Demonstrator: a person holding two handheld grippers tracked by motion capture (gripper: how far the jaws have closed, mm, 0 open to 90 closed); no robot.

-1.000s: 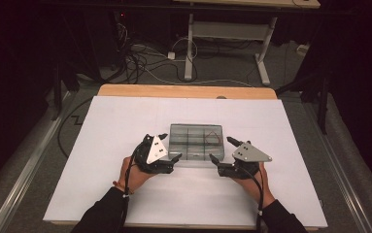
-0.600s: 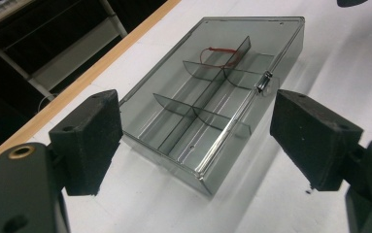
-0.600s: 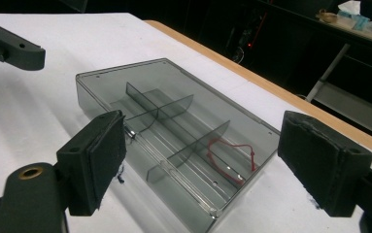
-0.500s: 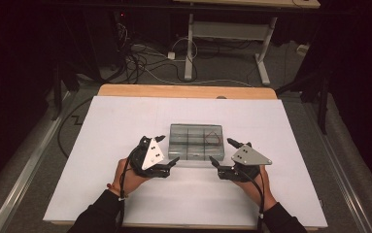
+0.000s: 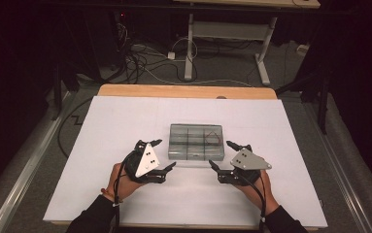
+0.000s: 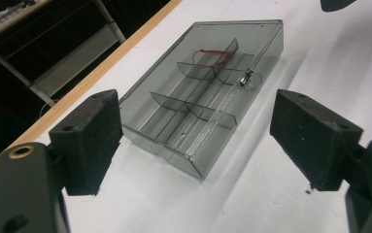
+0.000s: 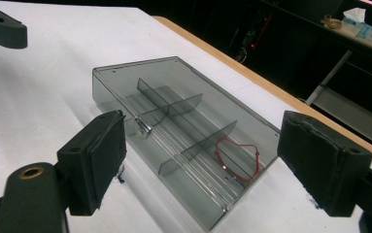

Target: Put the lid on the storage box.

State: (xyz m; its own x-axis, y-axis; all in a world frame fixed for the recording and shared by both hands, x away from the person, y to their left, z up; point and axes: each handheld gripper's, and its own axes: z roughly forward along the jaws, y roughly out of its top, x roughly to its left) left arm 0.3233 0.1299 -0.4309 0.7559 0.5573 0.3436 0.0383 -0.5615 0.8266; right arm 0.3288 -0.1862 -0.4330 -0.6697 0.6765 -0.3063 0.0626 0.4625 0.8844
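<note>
A clear grey plastic box (image 5: 195, 141) with several compartments lies shut on the white table top (image 5: 125, 126). A red cord (image 7: 239, 160) lies in one end compartment, and a small metal latch (image 6: 246, 77) sits on the box's long side. My left gripper (image 5: 164, 153) stands open just left of the box's near corner, holding nothing. My right gripper (image 5: 221, 153) stands open at the near right corner, also holding nothing. In the left gripper view the box (image 6: 203, 97) lies ahead between the wide-spread pads (image 6: 91, 136). The right gripper view shows the box (image 7: 188, 131) the same way.
A wooden edge (image 5: 188, 91) borders the far side of the table. Beyond it are desk legs (image 5: 189, 48) and loose cables (image 5: 144, 58) on the floor. Metal rails (image 5: 23, 165) run along both sides. White surface lies open all around the box.
Both grippers have drawn back a little toward the near edge of the table, jaws still open. The box has not moved.
</note>
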